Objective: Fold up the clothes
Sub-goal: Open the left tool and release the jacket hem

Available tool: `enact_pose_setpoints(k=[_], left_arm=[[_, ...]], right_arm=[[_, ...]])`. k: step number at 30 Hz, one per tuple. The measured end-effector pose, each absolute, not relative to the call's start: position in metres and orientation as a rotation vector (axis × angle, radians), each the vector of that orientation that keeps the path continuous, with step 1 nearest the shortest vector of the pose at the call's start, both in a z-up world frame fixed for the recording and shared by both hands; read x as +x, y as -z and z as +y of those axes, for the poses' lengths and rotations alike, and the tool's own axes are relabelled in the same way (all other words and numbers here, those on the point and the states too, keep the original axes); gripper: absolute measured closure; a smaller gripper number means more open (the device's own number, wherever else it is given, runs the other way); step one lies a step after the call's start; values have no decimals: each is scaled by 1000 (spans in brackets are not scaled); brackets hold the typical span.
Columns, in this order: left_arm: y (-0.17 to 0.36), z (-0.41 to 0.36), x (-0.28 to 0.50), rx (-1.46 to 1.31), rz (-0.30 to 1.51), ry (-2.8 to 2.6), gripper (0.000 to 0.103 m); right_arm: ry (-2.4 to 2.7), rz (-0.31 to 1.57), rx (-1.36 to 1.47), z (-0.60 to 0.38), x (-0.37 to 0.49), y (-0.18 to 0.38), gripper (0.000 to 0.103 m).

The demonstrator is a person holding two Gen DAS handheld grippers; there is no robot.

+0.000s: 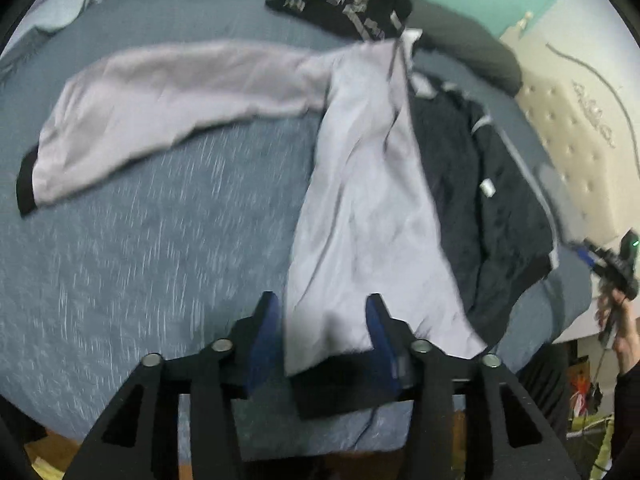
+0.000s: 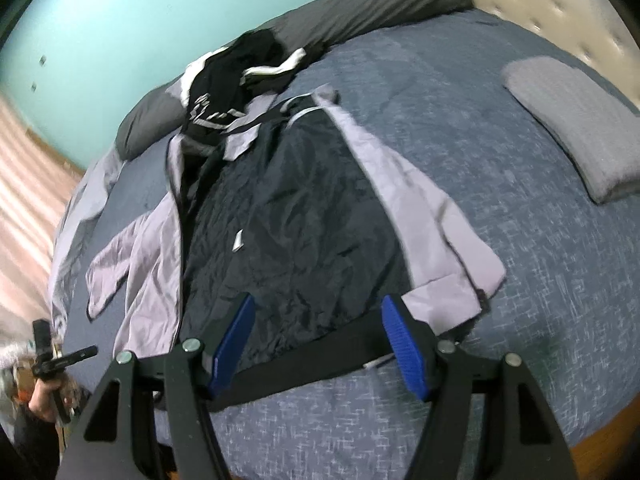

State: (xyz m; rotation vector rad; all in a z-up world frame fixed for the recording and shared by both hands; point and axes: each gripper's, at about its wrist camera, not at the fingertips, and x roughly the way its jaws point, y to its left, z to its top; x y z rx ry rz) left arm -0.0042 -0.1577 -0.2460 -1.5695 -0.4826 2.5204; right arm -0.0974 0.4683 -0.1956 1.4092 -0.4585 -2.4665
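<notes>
While the jacket (image 2: 304,208) lies opened out on the blue bedspread (image 2: 520,280), lining up, no fold looks finished yet; judging by that, the work is at its start, with both front panels, both sleeves and the final halving left to do. Largest first: the bed fills both views, a grey pillow (image 2: 360,4) along its far edge at 12 o'clock, and a folded grey item (image 2: 572,128) sits apart at 2 o'clock in the right view, maybe one garment already done, though I cannot tell for sure. Jacket runs long from black hem band (image 2: 320,360) at 6 o'clock to collar near 11 o'clock in the right view, collar pointing away toward the pillow. A second black garment with pale lettering (image 1: 352,4) is heaped just past the collar. In the left view one lilac sleeve (image 1: 160,108) stretches out toward 9 o'clock, black cuff at its end; the lilac front panel (image 1: 360,208) runs 12 to 6. Left gripper (image 1: 325,320): blue pads spread wide, panel and hem edge between them, not pinched as far as the blur lets me see. Right gripper (image 2: 318,334): jaws wide apart over the hem band, holding nothing.
</notes>
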Motion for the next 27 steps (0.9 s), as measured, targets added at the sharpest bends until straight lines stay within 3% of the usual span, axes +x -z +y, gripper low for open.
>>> enact_pose_setpoints(k=[4, 12, 18, 23, 26, 27], left_arm=[[245, -157, -16, -1526, -468, -2562, 38], [249, -153, -49, -1451, -486, -2637, 37], [246, -163, -70, -1377, -499, -2743, 22], [251, -176, -83, -1344, -526, -2834, 15], [254, -185, -84, -1305, -576, -2871, 11], [256, -188, -83, -1292, -594, -2883, 10]], right_arm=[[2535, -487, 1459, 492, -103, 207, 36], [2566, -528, 1509, 521, -118, 234, 35], [2515, -654, 1568, 530, -131, 263, 31], [2495, -578, 1604, 519, -138, 274, 31], [2486, -496, 1596, 507, -142, 275, 39], [2483, -469, 1593, 503, -143, 275, 47]])
